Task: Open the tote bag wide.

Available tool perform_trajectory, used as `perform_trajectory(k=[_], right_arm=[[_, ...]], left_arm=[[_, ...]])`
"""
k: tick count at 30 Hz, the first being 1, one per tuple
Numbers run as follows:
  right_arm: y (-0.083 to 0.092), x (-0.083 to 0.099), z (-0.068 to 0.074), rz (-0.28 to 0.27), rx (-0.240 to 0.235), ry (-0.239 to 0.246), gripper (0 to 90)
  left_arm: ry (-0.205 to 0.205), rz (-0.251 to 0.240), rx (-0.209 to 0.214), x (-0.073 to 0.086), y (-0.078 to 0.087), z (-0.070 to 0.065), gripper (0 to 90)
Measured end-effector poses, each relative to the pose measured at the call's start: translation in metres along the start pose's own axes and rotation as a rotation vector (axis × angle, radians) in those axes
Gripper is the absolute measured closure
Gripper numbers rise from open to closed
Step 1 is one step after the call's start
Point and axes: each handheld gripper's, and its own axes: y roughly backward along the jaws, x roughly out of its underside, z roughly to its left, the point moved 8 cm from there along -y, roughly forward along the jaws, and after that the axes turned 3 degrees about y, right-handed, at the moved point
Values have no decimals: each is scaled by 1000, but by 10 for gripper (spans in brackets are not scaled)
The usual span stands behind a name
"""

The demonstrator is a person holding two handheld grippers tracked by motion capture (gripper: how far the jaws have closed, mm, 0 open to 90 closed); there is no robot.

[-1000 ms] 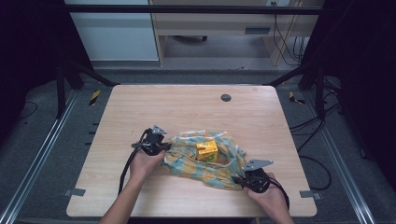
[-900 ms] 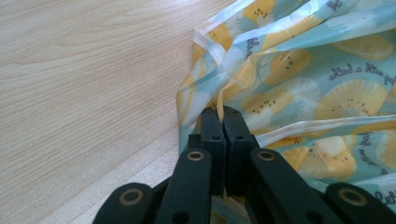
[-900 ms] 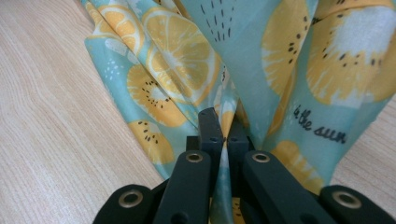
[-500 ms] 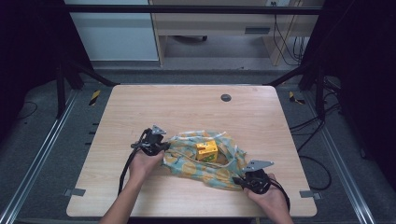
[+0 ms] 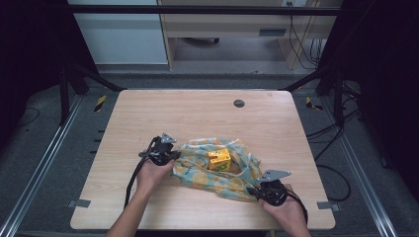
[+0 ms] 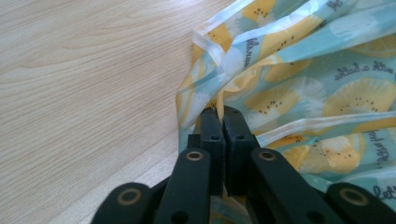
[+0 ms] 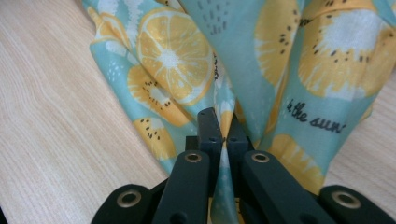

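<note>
Both tongs are clenched on the cloth: your left gripper (image 6: 219, 114) pinches its hem at the left-hand end, though its jaws have just been easing apart a little with the fabric between them, and your right gripper (image 7: 219, 119) grips a fold at the near right corner. That fruit-print cloth (image 5: 217, 170) lies bunched on the near half of the table (image 5: 197, 113), between your two hands. Its long axis runs from the left gripper (image 5: 160, 150) down and across to the right gripper (image 5: 272, 190), so the coming pull, as I judge it, goes along that diagonal. A yellow box (image 5: 219, 159) sits on the cloth near its middle, somewhat closer to your left hand (image 5: 153, 173) than to your right hand (image 5: 286, 210). Judge the next lift by that box: it lies inward from both grips, so raising the corners should bring the fabric toward it.

Counted: one cloth, one box, two grippers. Farther out, one dark round grommet (image 5: 239, 103) sits in the tabletop near the far edge, well apart from the work.
</note>
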Motion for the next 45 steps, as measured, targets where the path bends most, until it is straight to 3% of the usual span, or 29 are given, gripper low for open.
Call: perform_trajectory(k=[2,4,9,14,18,22,27,34,37,41,45], right_arm=[[2,-2,0,-16,7,-1,810],[6,-8,-1,-54,34,9,637],[16,-17,5,-113,59,50,378],[36,-30,7,-197,77,61,207],[58,-48,0,-292,110,46,115],[67,-56,-21,-334,183,24,63],[65,-53,-53,-335,264,-95,61],[53,-28,-92,-228,412,-245,92],[49,-16,-99,-213,449,-260,91],[44,2,-102,-177,477,-246,95],[51,4,-101,-194,500,-248,93]], left_arm=[[-1,-48,-11,-4,5,-2,764],[-12,-84,-12,-7,12,-6,629],[-49,-169,-6,-17,31,-18,465],[-67,-240,-6,-27,49,-26,352],[-68,-272,-11,-29,65,-28,241],[-84,-277,-38,-25,80,-22,172],[-61,-269,-53,-8,93,-8,115],[-59,-233,-89,23,99,9,72],[-60,-213,-98,41,98,15,59],[-17,-190,-104,66,94,28,54],[3,-168,-110,73,92,37,54]])
